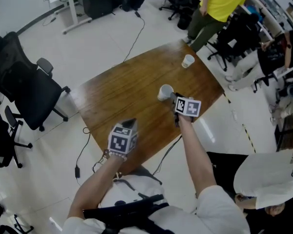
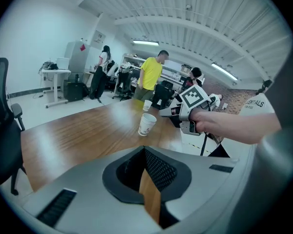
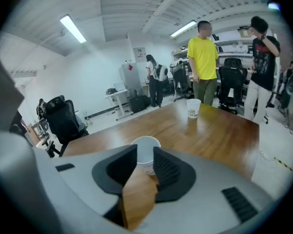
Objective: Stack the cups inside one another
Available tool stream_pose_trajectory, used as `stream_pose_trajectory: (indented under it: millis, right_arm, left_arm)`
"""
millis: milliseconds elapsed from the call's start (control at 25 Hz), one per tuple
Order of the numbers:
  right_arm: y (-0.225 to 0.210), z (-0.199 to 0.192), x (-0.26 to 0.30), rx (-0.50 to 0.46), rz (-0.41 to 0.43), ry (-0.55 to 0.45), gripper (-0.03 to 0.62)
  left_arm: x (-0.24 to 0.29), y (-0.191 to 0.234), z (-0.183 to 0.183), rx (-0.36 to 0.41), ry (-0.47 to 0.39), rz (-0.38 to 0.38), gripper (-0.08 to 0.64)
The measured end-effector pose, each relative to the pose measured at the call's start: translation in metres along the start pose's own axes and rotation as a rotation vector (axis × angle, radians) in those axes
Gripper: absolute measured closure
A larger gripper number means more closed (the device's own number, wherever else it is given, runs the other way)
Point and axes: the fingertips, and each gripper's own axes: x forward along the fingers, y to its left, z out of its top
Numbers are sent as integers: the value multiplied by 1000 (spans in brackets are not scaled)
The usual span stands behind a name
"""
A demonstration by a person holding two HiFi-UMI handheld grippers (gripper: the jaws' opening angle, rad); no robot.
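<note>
Cup (image 3: 145,144) stands between parted jaws of right gripper (image 3: 144,152).

Head view: both arms reach forward from the torso with bare forearms. The left forearm (image 1: 95,182) angles inward to the left gripper (image 1: 130,124), whose marker cube (image 1: 122,139) faces upward. The right forearm (image 1: 194,150) stretches further out, nearly straight, to the right gripper (image 1: 175,99), which is held ahead of the left and points obliquely downward. Left gripper view: the jaws meet at their tips, with nothing between the pads. The right hand (image 2: 212,123) is seen wrapped around its gripper's handle. Right gripper view: the jaws stand clearly apart, their pads facing each other across a gap.
</note>
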Motion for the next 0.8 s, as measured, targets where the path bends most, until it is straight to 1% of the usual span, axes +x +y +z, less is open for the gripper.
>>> stream_pose_trajectory:
  millis: [160, 360, 520, 720, 800]
  right_arm:
    - [15, -17, -20, 26, -13, -11, 460]
    - [33, -31, -46, 37, -34, -24, 462]
    - [40, -38, -71, 42, -56, -42, 460]
    - [49, -46, -97, 55, -79, -59, 460]
    - [51, -46, -106, 58, -86, -69, 433]
  left_arm:
    - [-19, -3, -1, 49, -17, -25, 568]
    - [-40, -14, -8, 46, -24, -67, 566]
    - [-52, -28, -15, 63, -37, -104, 565]
    - [-62, -34, -20, 58, -42, -119, 565]
    - [-67, -38, -24, 63, -38, -123, 565]
